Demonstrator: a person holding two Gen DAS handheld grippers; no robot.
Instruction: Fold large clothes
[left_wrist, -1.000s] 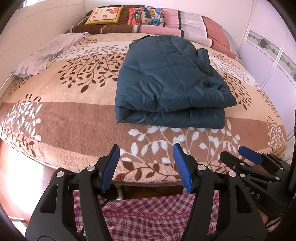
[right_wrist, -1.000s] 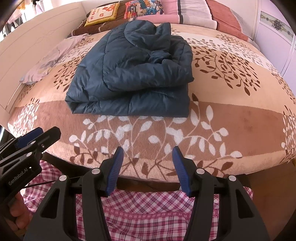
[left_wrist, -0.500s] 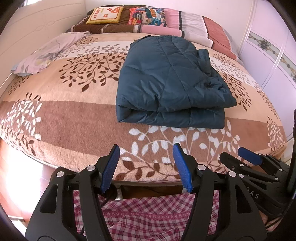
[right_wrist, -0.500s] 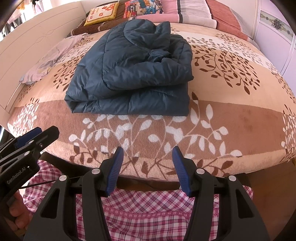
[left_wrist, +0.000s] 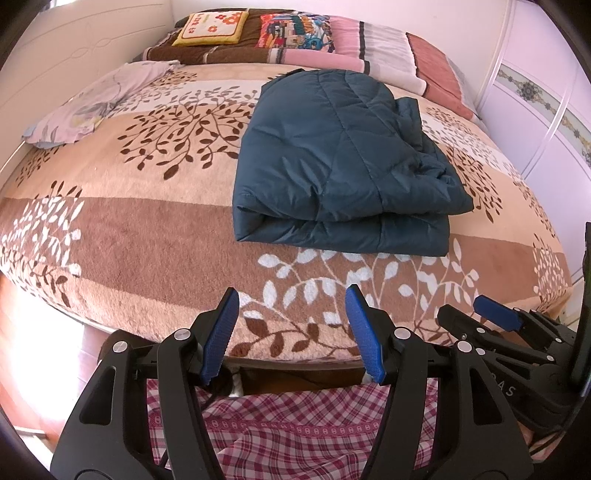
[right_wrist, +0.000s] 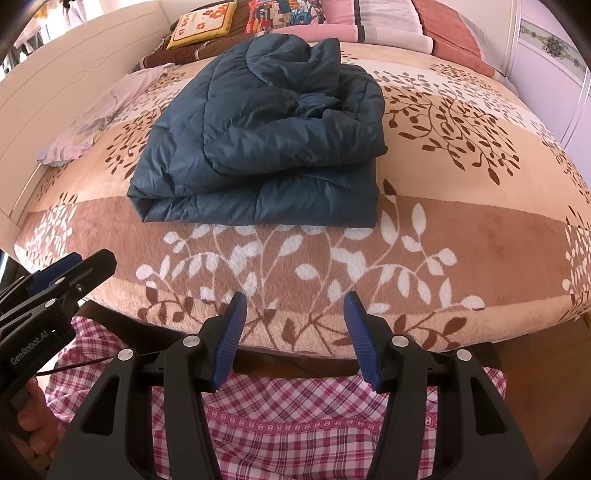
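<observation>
A dark teal quilted jacket (left_wrist: 343, 162) lies folded into a thick rectangle in the middle of the bed (left_wrist: 129, 236); the right wrist view shows it as well (right_wrist: 266, 140). Both grippers hang back at the bed's near edge, well short of the jacket. My left gripper (left_wrist: 291, 325) stands open with nothing between its blue pads. My right gripper (right_wrist: 293, 328) is open too and holds nothing. Each gripper appears at the side of the other's view: the right one (left_wrist: 480, 314) and the left one (right_wrist: 74, 266).
The bed carries a beige and brown leaf-patterned blanket. A pale lilac cloth (left_wrist: 103, 99) lies at its far left, and cushions and pillows (left_wrist: 295, 33) line the head. White wardrobe doors (left_wrist: 546, 110) stand right. A pink checked garment (right_wrist: 295, 406) is below the grippers.
</observation>
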